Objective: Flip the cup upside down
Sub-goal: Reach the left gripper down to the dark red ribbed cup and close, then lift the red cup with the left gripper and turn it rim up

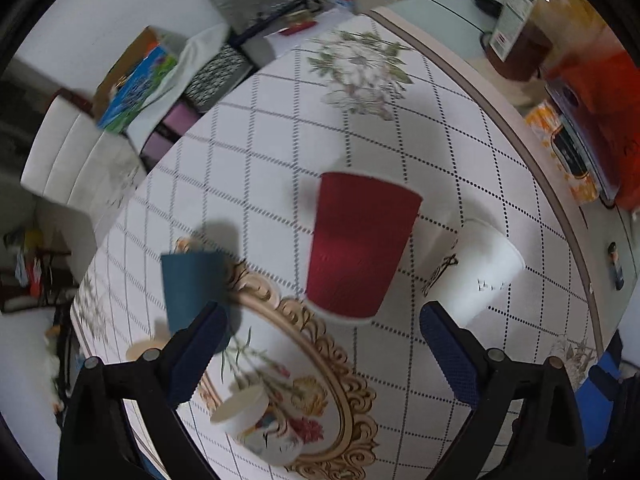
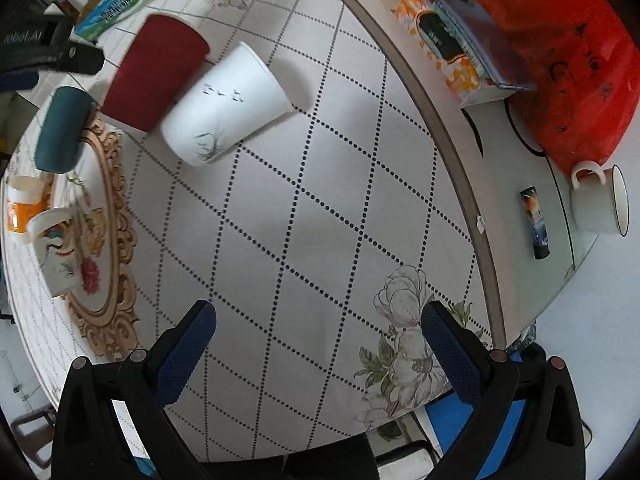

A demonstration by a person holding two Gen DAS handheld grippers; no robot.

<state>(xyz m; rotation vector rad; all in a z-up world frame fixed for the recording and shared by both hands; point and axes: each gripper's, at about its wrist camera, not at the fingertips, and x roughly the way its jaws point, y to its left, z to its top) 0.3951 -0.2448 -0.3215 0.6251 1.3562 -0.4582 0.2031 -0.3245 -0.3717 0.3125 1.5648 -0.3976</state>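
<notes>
Right now my left claw [image 1: 323, 312] is spread wide with nothing between its pads, and it looks down on the table. Nearest me, the gold oval print [image 1: 352, 380] on the cloth carries a flowered cup [image 1: 256, 428] inside its rim. Just past the oval's outer edge is the red cup [image 1: 360, 248], which I take to be the one to flip. It lies dead ahead, in line with the gap between my fingers. Its long axis runs straight away from me, with the narrow, white-edged end next to my fingertips and the wide end farther off. I cannot tell whether it stands or lies on its side. A teal cup [image 1: 192, 284] is at the oval's left rim, partly behind my left finger. Farther from the oval, on the red cup's other side, is a white cup [image 1: 480, 272]. My right claw [image 2: 319, 310] is also spread and empty over bare cloth, with the oval and the red cup far off to one side. The left is nearer.
</notes>
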